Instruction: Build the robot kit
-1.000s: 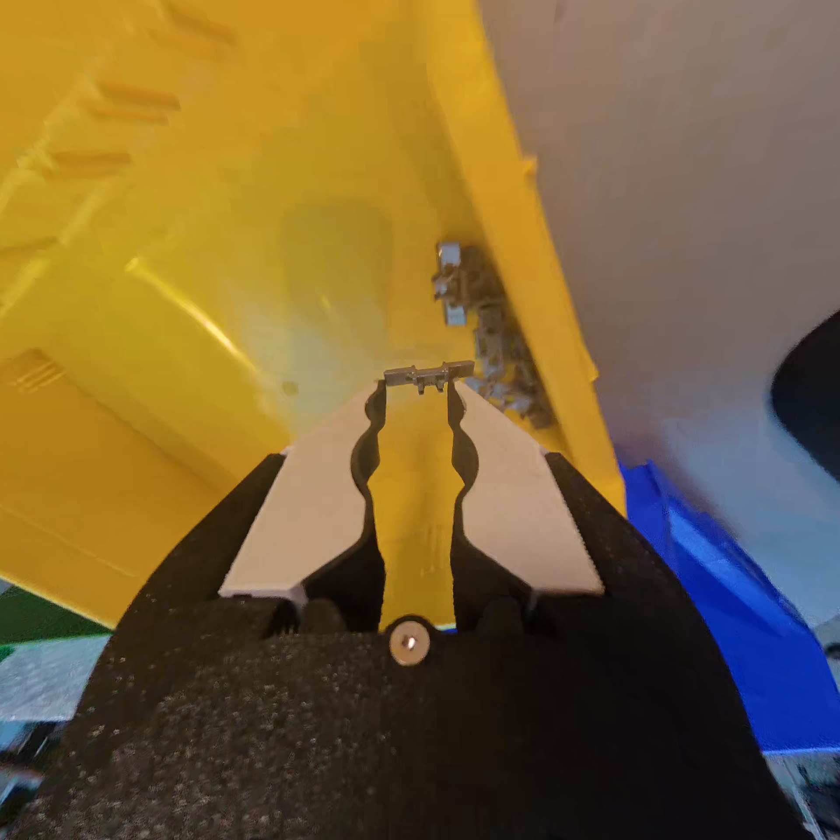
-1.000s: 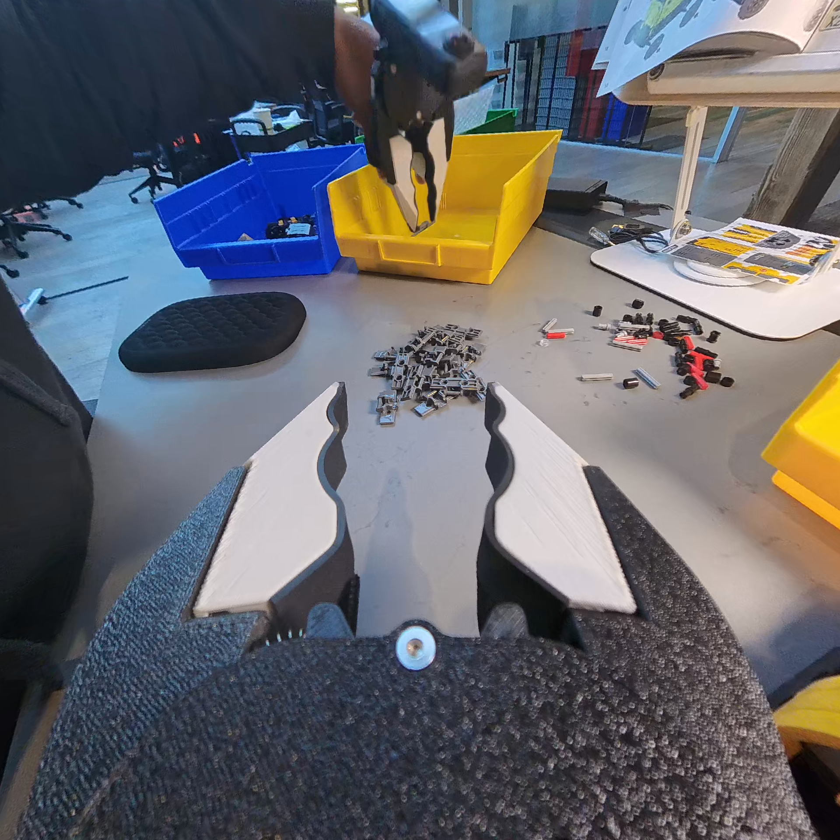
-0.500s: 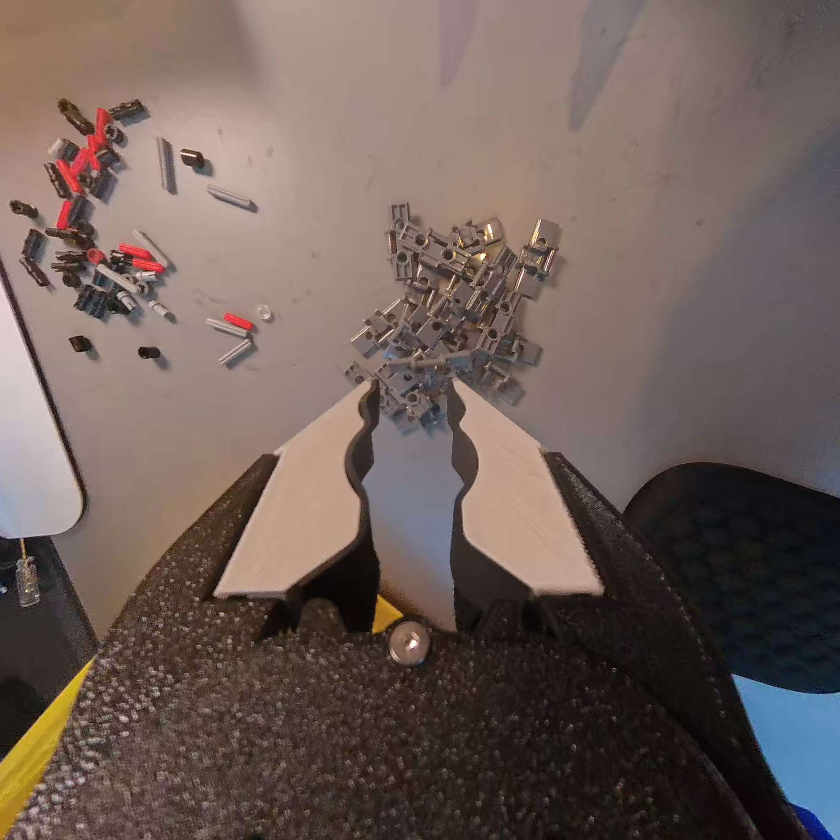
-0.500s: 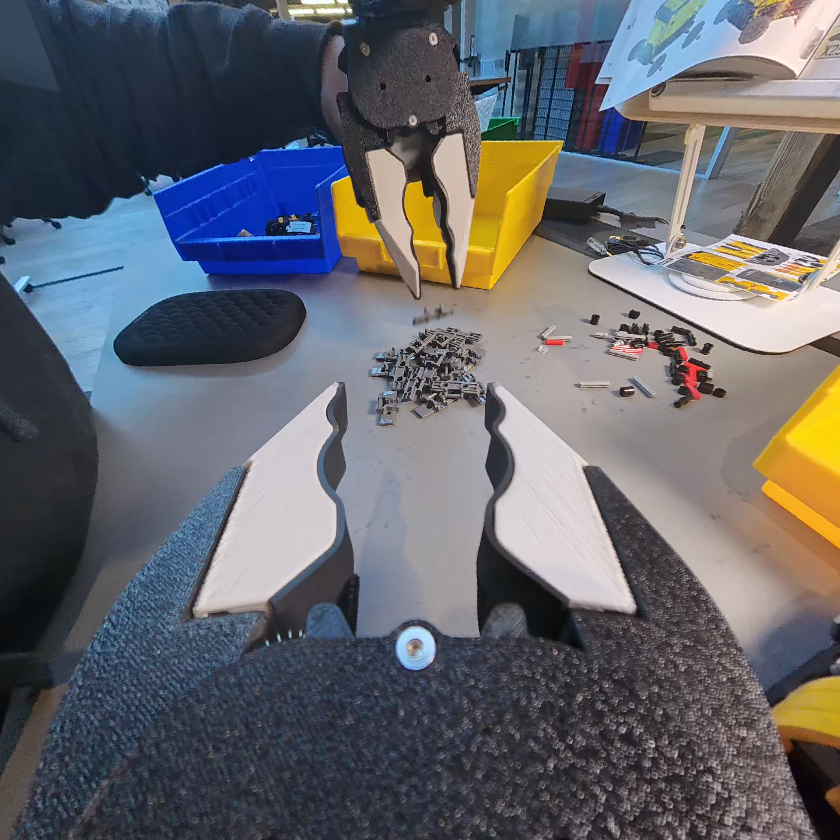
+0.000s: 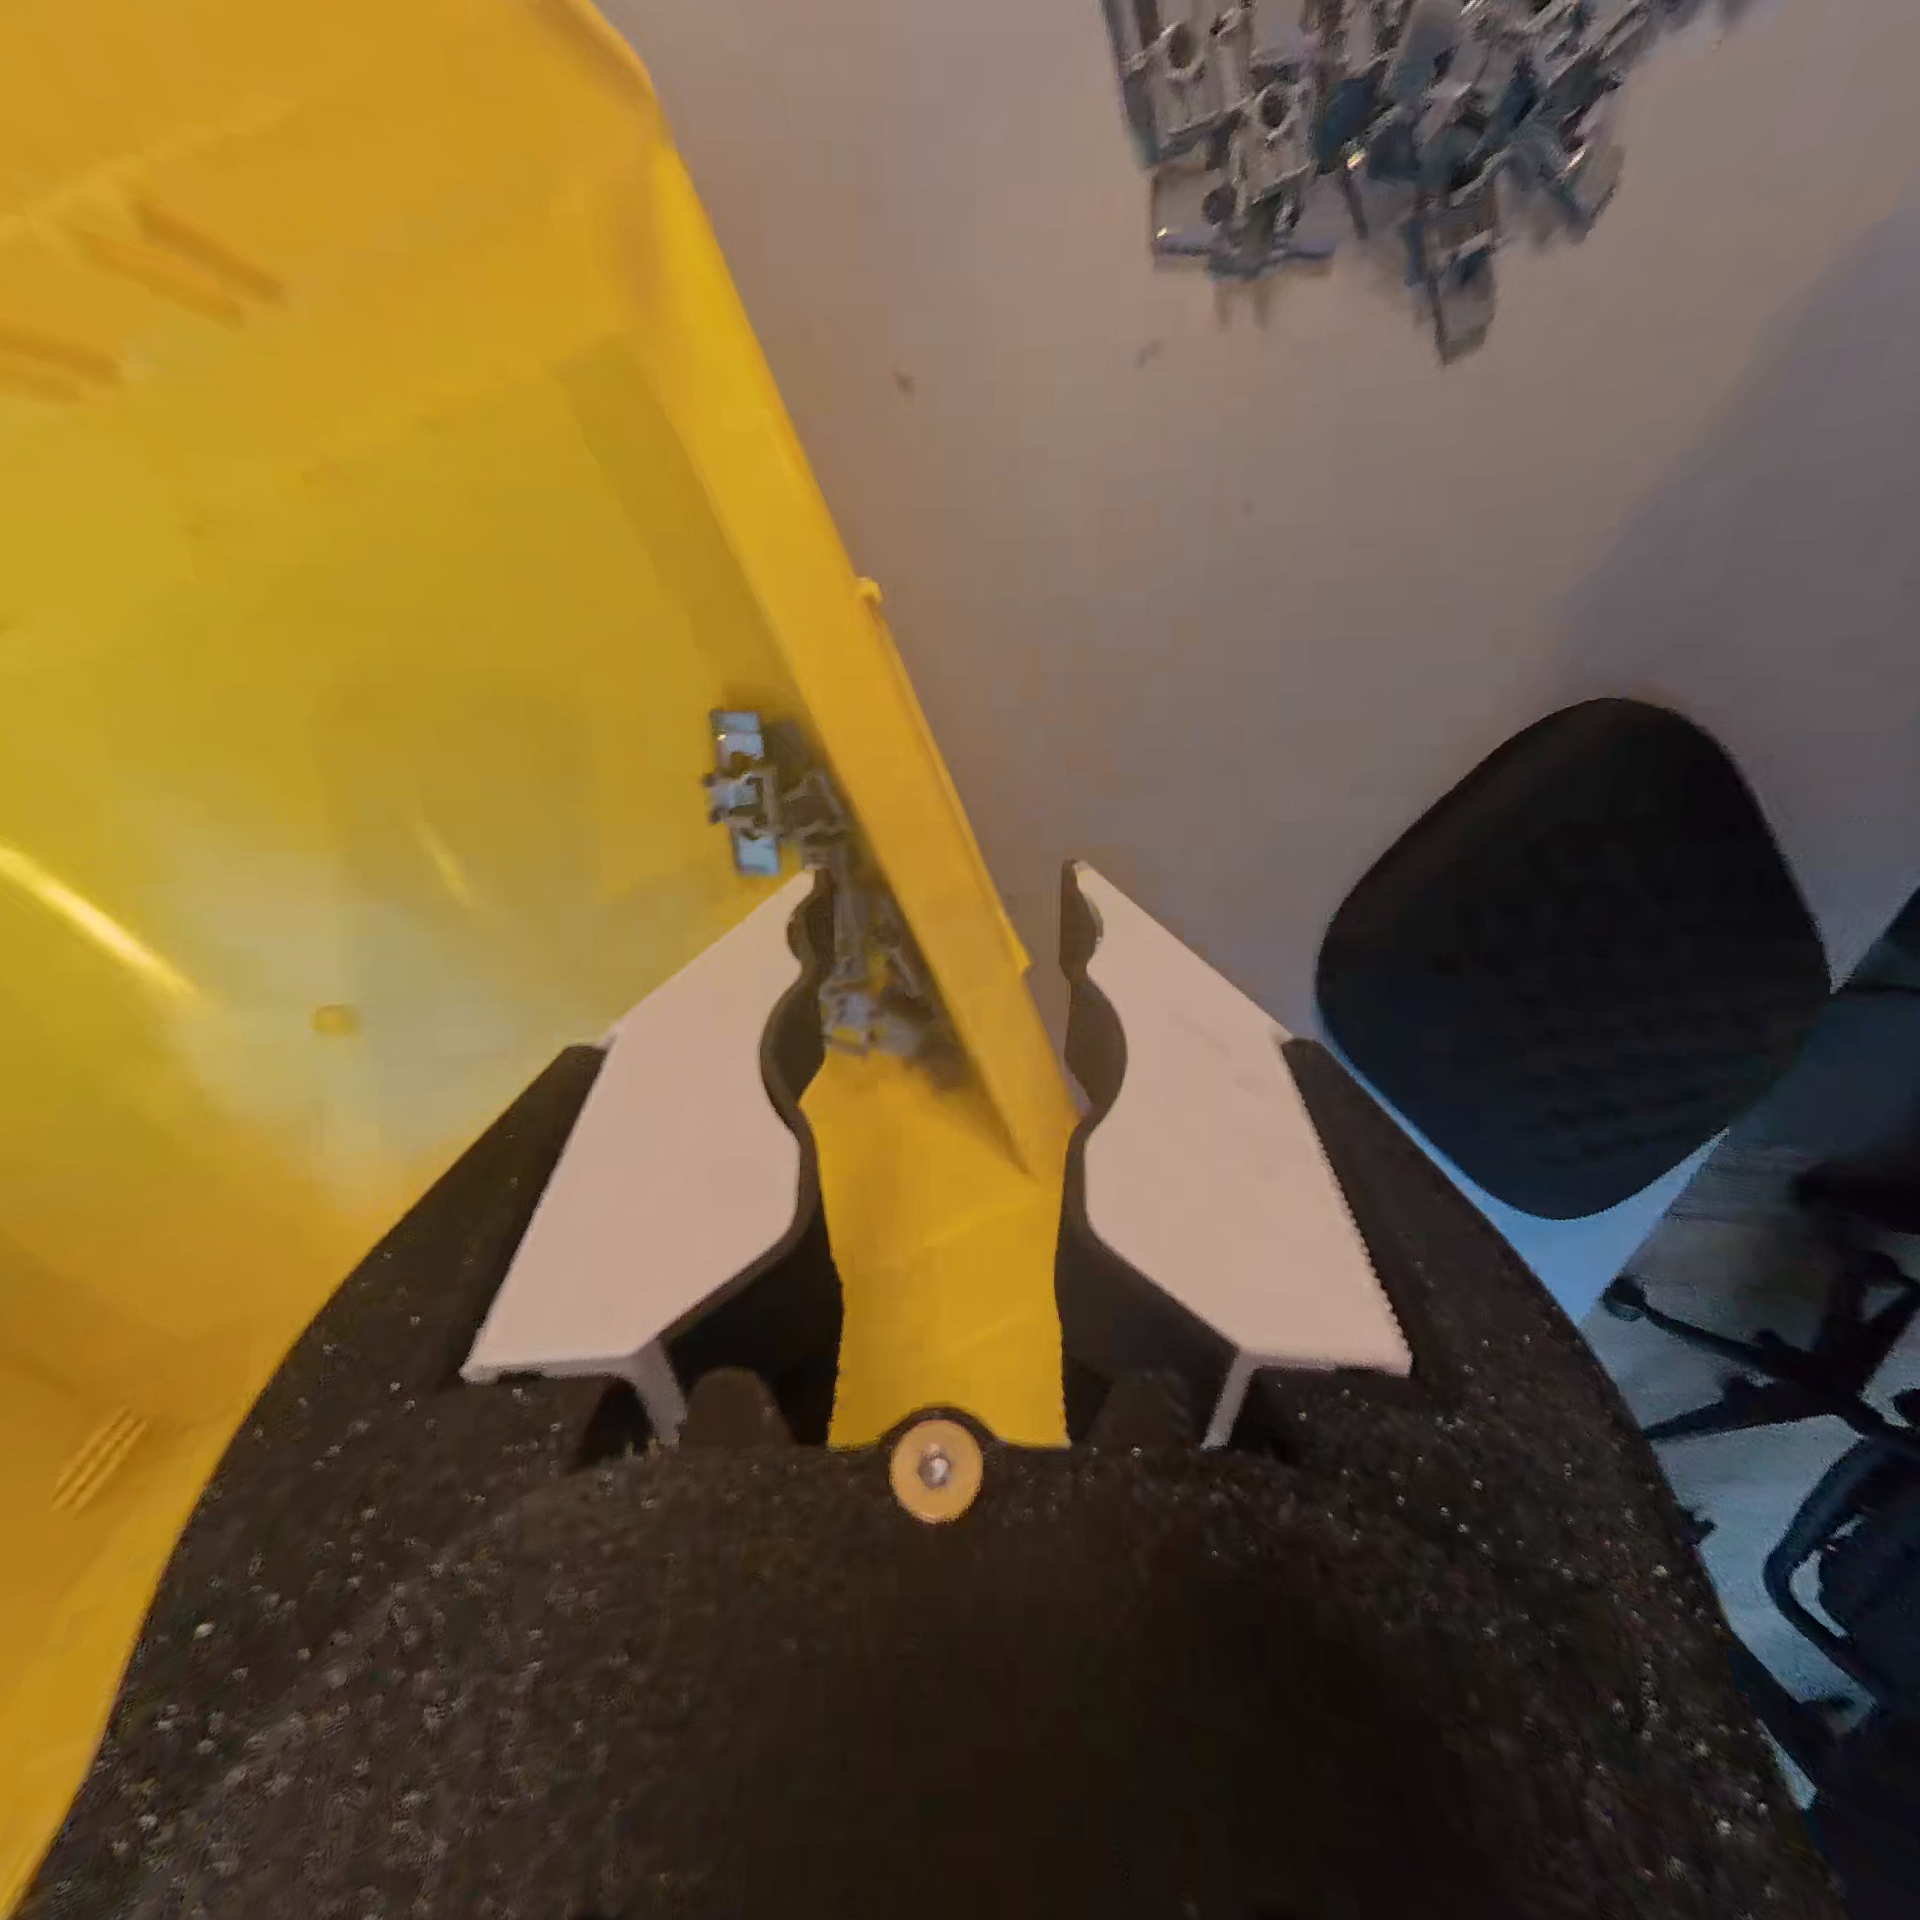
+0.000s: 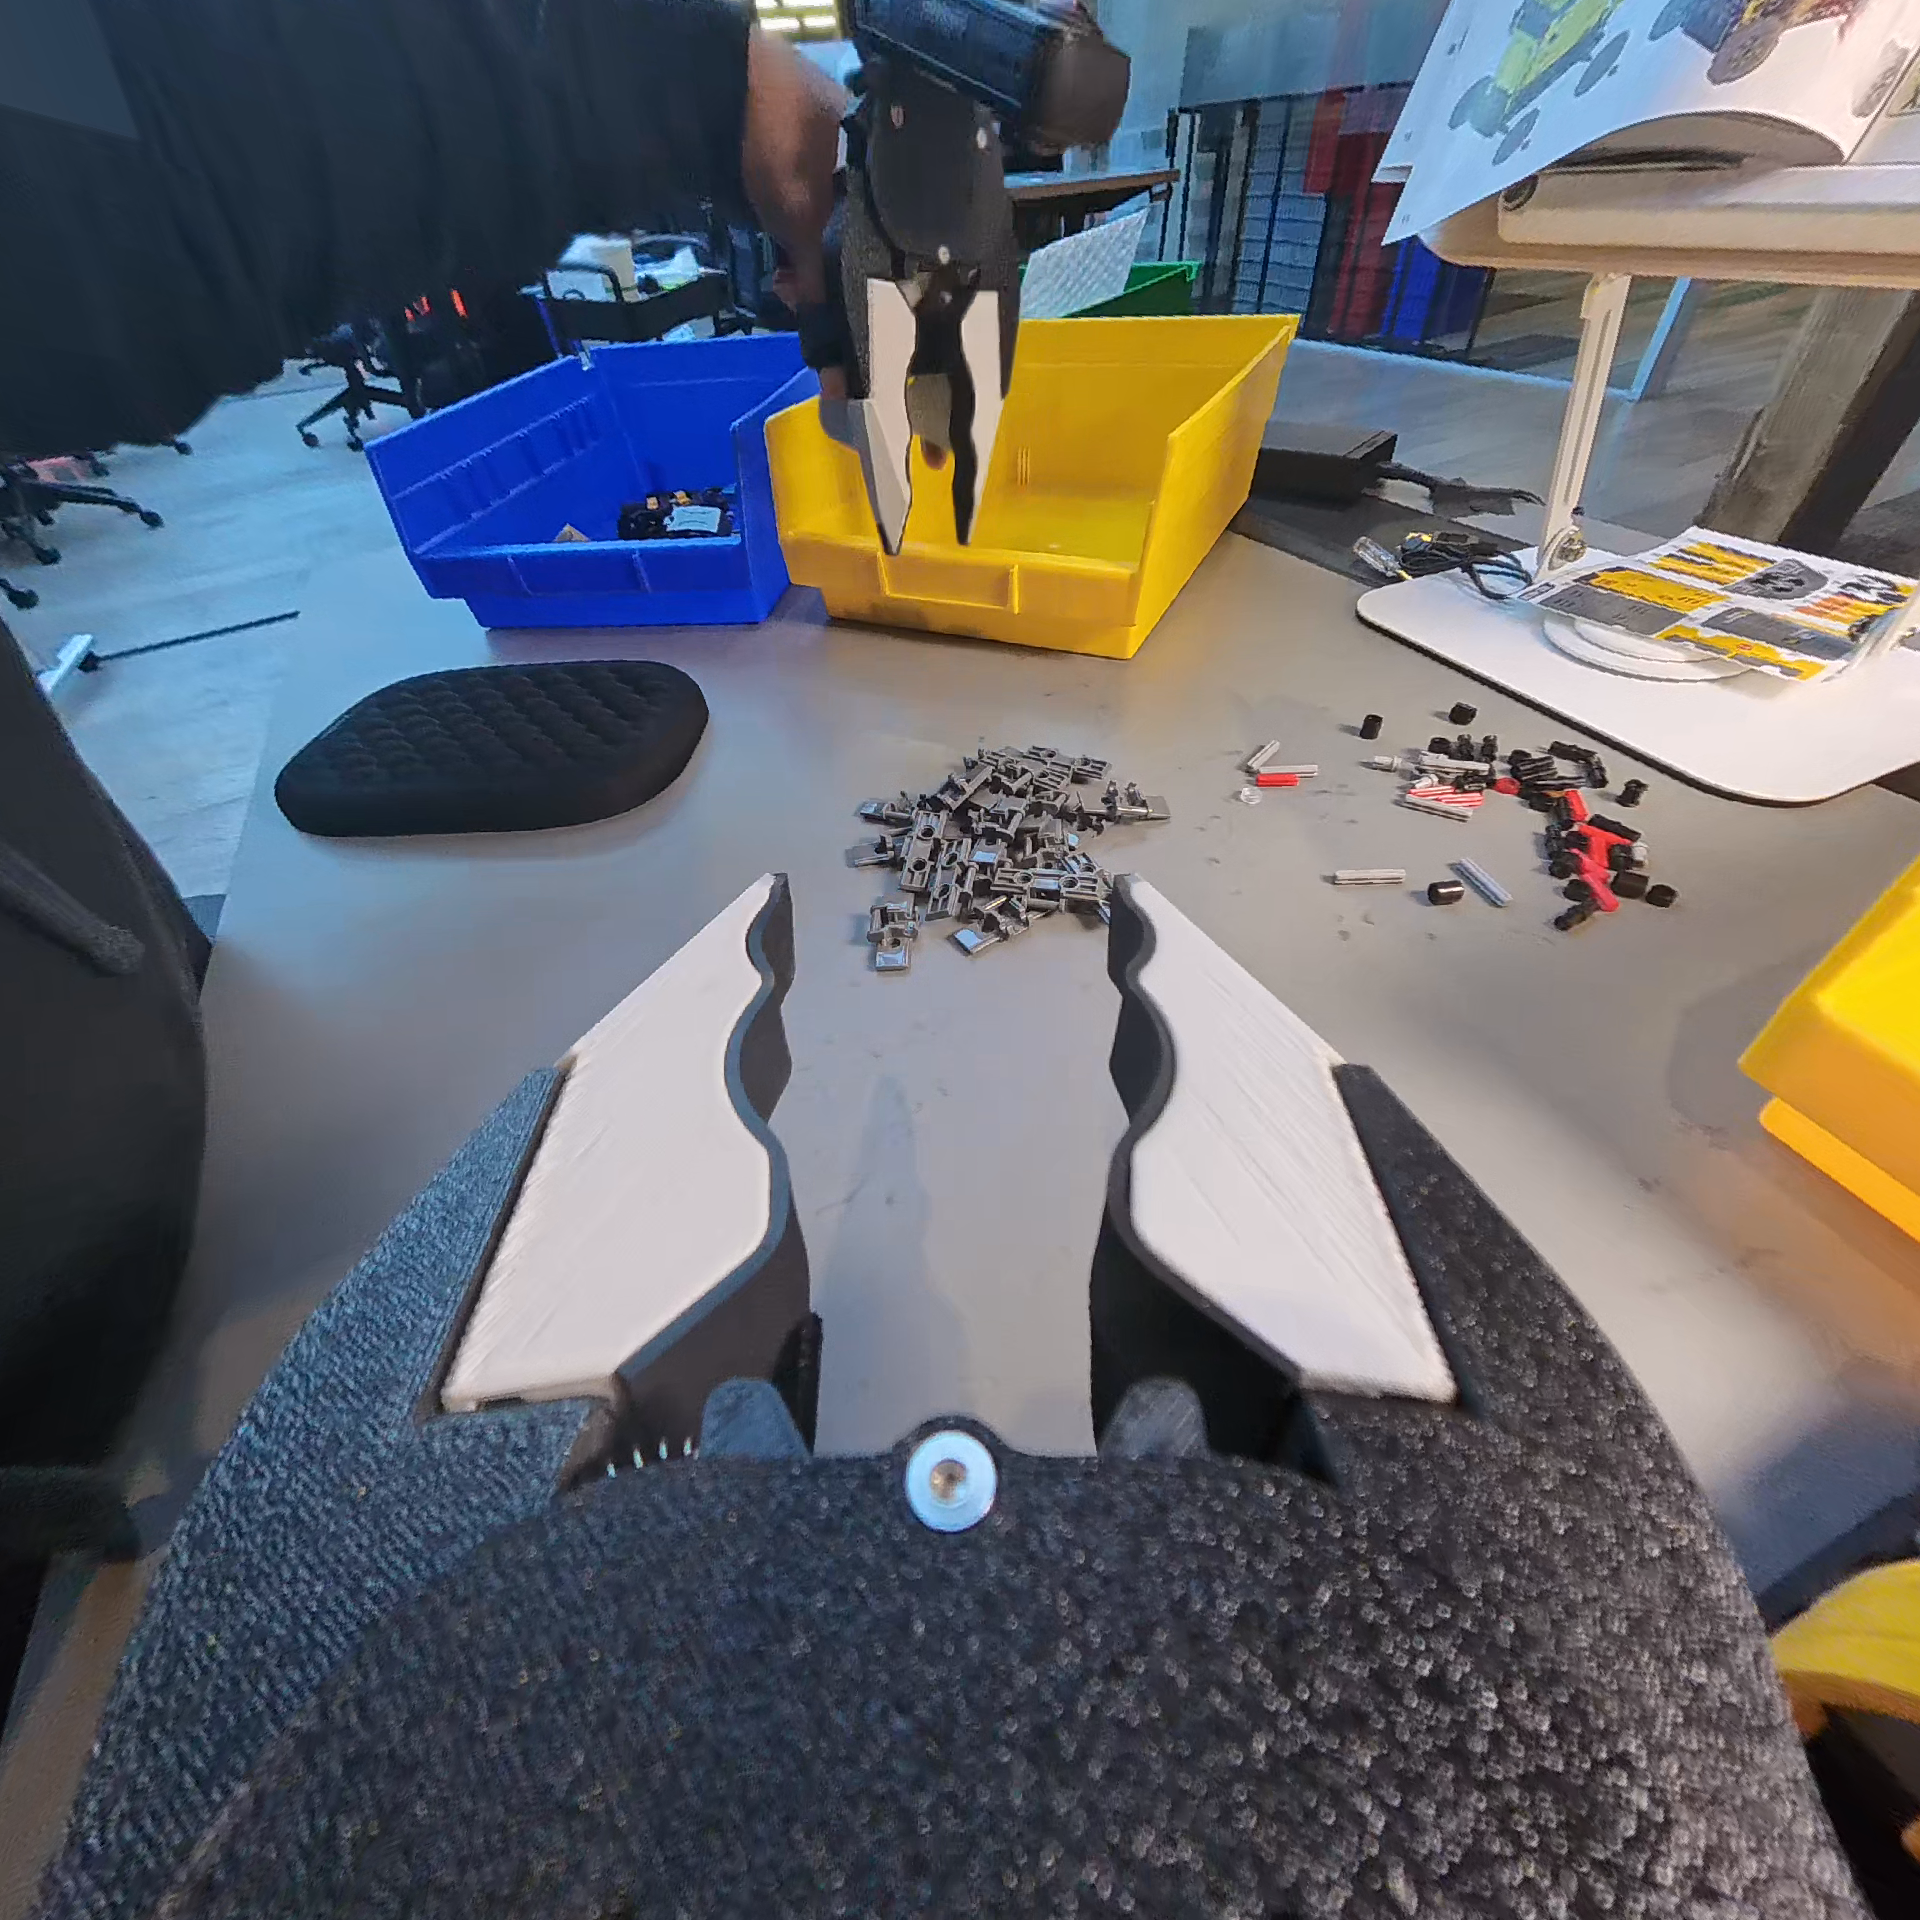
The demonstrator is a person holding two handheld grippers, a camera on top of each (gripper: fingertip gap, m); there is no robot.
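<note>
My left gripper (image 5: 940,873) is open and holds nothing. It hangs over the front wall of a yellow bin (image 5: 312,520), and the wall shows between its fingers without touching them. Several small grey pieces (image 5: 748,800) lie inside the bin against that wall. The right wrist view shows the left gripper (image 6: 927,540) above the yellow bin (image 6: 1195,520). My right gripper (image 6: 948,883) is open and empty, low over the grey table. Its tips are just short of a pile of grey pieces (image 6: 997,831), which also shows in the left wrist view (image 5: 1351,125).
A blue bin (image 6: 561,488) stands left of the yellow one. A black pad (image 6: 488,743) lies at the left. Small red, black and grey parts (image 6: 1538,810) are scattered at the right, near a white stand base (image 6: 1662,665) with a booklet. Another yellow bin (image 6: 1849,1039) is at the right edge. My right fingertips sit around 30 cm from my left ones.
A second ago my left gripper held a small grey piece at its tips. It swung over the pile and back to the yellow bin, its jaws have widened, and the piece is gone. My right gripper has not moved.
</note>
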